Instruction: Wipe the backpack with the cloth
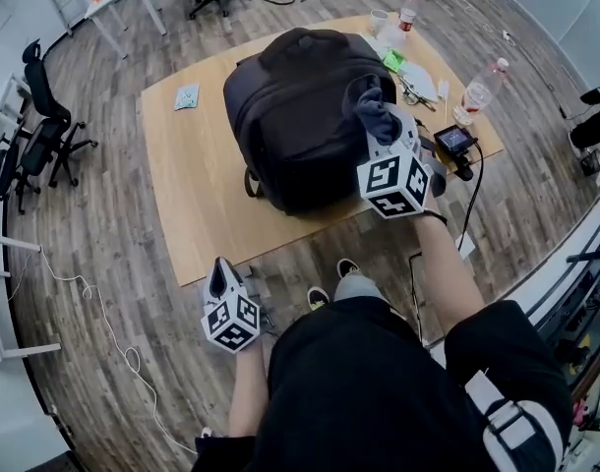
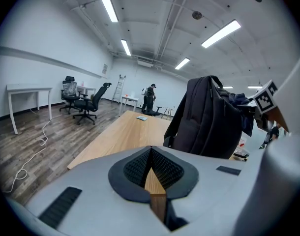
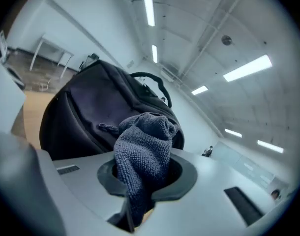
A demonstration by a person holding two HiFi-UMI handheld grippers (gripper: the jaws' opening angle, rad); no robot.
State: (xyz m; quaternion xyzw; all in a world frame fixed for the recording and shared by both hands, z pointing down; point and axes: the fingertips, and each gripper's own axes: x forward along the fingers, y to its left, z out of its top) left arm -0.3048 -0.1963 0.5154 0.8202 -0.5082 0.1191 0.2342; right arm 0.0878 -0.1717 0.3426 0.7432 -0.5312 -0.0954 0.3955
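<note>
open office, wood floor, wooden table (image 1: 197, 195) in the middle, office chairs (image 1: 44, 136) off to the left. black backpack (image 1: 300, 116) is sat mid-table, closer to the near edge than the far one, carry handle towards the far edge. grey cloth (image 3: 142, 151) is pinched in the right gripper (image 1: 384, 131), jaws closed onto it, with the bunched end sticking out past the tips. cloth is held at the backpack's right side near the top; whether it actually touches the fabric can't be told. left gripper (image 1: 221, 275) is held off the table's near edge by the left corner, over the floor, jaws pressed together with nothing between them. two bottles (image 1: 477, 91) and a small camera (image 1: 453, 141) are grouped at the table's right corner. a small packet (image 1: 187, 96) is lying by the far left corner.
</note>
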